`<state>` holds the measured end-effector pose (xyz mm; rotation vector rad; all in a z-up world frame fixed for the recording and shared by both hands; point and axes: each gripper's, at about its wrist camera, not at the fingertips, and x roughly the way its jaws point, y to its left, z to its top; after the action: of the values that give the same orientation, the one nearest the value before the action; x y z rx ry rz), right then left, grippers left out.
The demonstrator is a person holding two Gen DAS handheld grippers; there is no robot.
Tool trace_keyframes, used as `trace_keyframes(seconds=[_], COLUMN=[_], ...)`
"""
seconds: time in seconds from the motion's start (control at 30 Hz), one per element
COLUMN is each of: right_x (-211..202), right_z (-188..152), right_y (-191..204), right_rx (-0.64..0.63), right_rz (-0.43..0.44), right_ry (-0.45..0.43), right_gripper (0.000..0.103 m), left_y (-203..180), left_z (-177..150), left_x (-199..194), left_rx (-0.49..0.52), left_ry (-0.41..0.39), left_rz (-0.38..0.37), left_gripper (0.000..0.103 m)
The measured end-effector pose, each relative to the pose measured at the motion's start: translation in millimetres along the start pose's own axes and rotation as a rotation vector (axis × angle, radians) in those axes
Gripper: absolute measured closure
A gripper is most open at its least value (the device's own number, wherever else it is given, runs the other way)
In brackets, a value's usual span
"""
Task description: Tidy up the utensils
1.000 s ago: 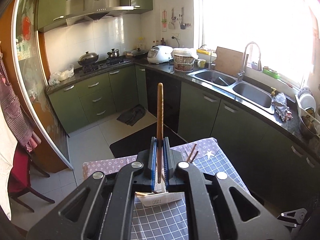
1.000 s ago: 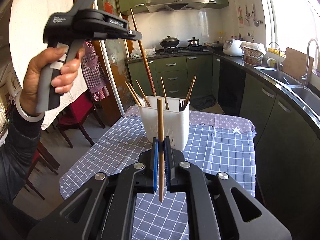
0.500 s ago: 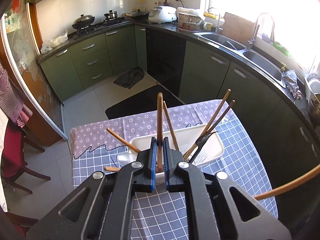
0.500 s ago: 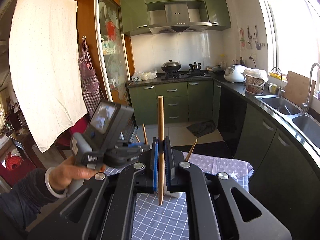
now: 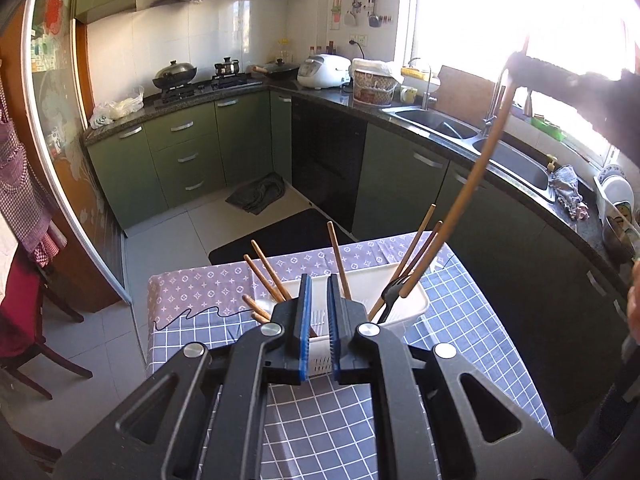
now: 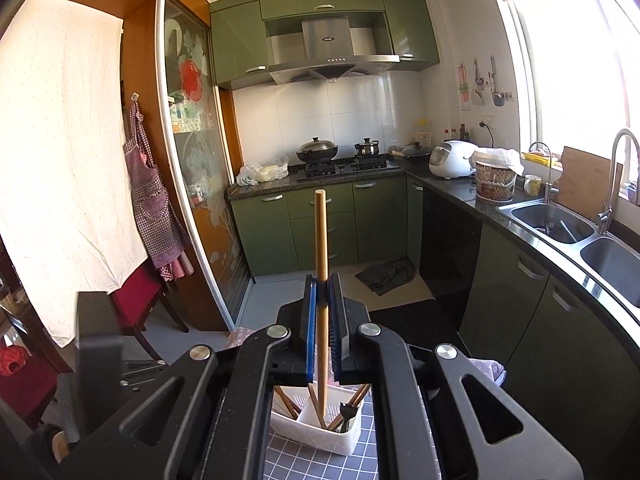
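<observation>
A white slotted basket (image 5: pixel 416 300) stands on the checked tablecloth (image 5: pixel 460 340) with several wooden chopsticks (image 5: pixel 338 256) and a black fork (image 5: pixel 390 294) leaning in it. My left gripper (image 5: pixel 319 296) hangs just above the basket's near rim. Its blue pads stand a thin slit apart with nothing between them. My right gripper (image 6: pixel 322 292) is shut on an upright wooden chopstick (image 6: pixel 321 236), whose lower tip reaches into the basket (image 6: pixel 320 440). In the left wrist view the right gripper (image 5: pixel 520 66) is a dark shape at upper right. Its chopstick (image 5: pixel 472 176) slants down to the basket's right end.
Green cabinets and a dark counter with a double sink (image 5: pixel 436 124) wrap the room behind the table. A black floor mat (image 5: pixel 288 236) lies beyond the table's far edge. A red chair (image 5: pixel 16 308) stands at the left. Part of a hand (image 5: pixel 634 300) shows at the right edge.
The left gripper sank toward the basket, and the chopstick it held is no longer between its pads. The right gripper rose with its chopstick, which now slants into the basket's right end.
</observation>
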<state>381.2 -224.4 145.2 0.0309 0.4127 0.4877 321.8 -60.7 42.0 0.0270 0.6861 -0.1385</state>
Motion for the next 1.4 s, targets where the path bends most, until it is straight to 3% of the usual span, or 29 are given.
trace_keyframes(seconds=[0.13,0.23,0.4,0.83,1.07,1.2,1.4], right_x=[33.5,51.0,73.7,100.1,88.2,60.2,8.6], right_z=[-14.7,-31.3,-67.4,-118.5,-120.1,-121.8,-145.0], right_y=[-6.6,-9.1,-10.9,-7.8,-3.3,2.9,10.3], right_rx=[0.015,0.016,0.031,0.023,0.014,0.017,0.023], right_rz=[-0.010,-0.021,-0.011,-0.035,-0.027,-0.002,0.011], right_ry=[0.055,0.085,0.139,0.216,0.208,0.177,0.141], right_gripper=[0.096,0.096,0.096,0.096,0.095,0.087,0.085], left_y=[-5.7,-7.7,-6.6,-8.4,-12.4,-15.1,-19.8], left_z=[-13.0,-21.7,-36.2,-51.1,-52.4,-57.0,-67.9], left_x=[-13.3,-19.2,-27.3,-24.5,-25.4,-28.8,-38.1], left_rx=[0.018,0.016,-0.004,0.002,0.010,0.009,0.011], left_ry=[-0.036,-0.051,-0.089,-0.060,-0.060,-0.058,-0.058], left_rz=[0.011,0.008,0.037,0.054,0.053,0.050,0.043], left_gripper=[0.084,0.083,0.073,0.072,0.072,0.072,0.069])
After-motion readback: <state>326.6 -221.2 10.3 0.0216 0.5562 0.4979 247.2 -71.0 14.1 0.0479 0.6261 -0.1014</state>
